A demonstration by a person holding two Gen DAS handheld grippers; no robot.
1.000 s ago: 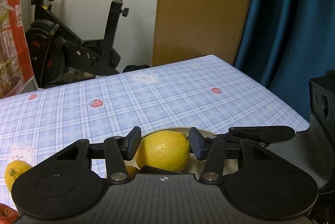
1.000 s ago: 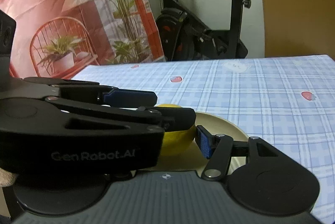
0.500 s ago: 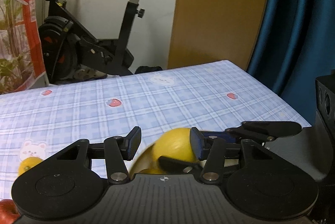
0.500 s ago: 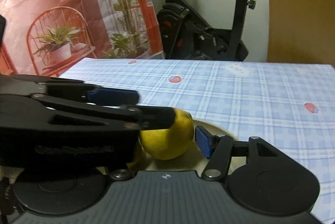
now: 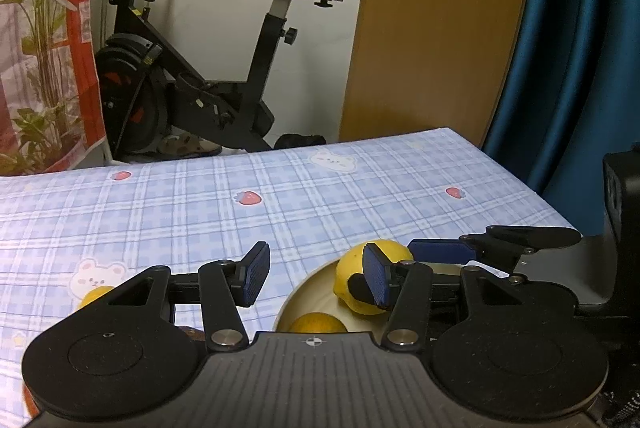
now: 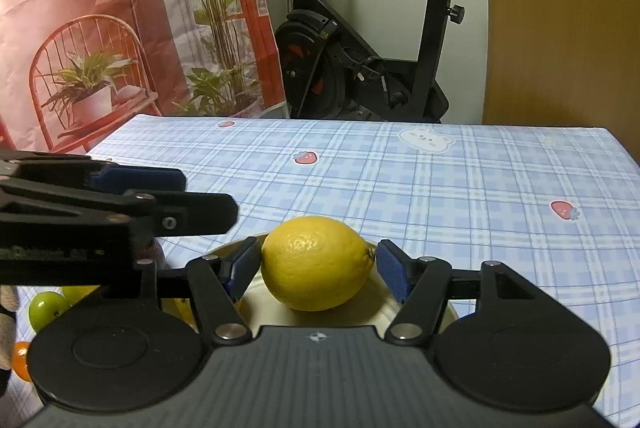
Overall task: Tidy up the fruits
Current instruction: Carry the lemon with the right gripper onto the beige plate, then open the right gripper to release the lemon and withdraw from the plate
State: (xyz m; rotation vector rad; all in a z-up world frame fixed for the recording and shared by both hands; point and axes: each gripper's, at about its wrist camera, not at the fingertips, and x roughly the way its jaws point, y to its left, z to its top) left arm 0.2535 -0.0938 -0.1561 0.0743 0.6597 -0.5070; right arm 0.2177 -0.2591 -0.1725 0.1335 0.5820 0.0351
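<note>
A yellow lemon (image 6: 316, 262) lies in the cream bowl (image 6: 451, 310), between the blue pads of my right gripper (image 6: 318, 268). Its jaws are opening: the right pad stands clear of the lemon and the left pad is right beside it. My left gripper (image 5: 316, 280) is open with only tablecloth between its fingers. It sits left of the bowl (image 5: 308, 294), and the lemon (image 5: 354, 278) shows behind its right finger. Lower in the bowl lies an orange fruit (image 5: 318, 323). From the right wrist view, the left gripper (image 6: 208, 195) reaches in from the left.
On the blue plaid tablecloth (image 6: 440, 187), a green fruit (image 6: 47, 308) and an orange one (image 6: 20, 360) lie at the left. Another yellow fruit (image 5: 94, 295) lies left of the bowl. An exercise bike (image 5: 208, 79), a plant backdrop and a blue curtain (image 5: 580, 47) stand behind the table.
The lemon was between my left gripper's fingers; that gripper has drawn away to the left and up, empty. The right gripper's jaws have widened around the lemon, which sits in the bowl.
</note>
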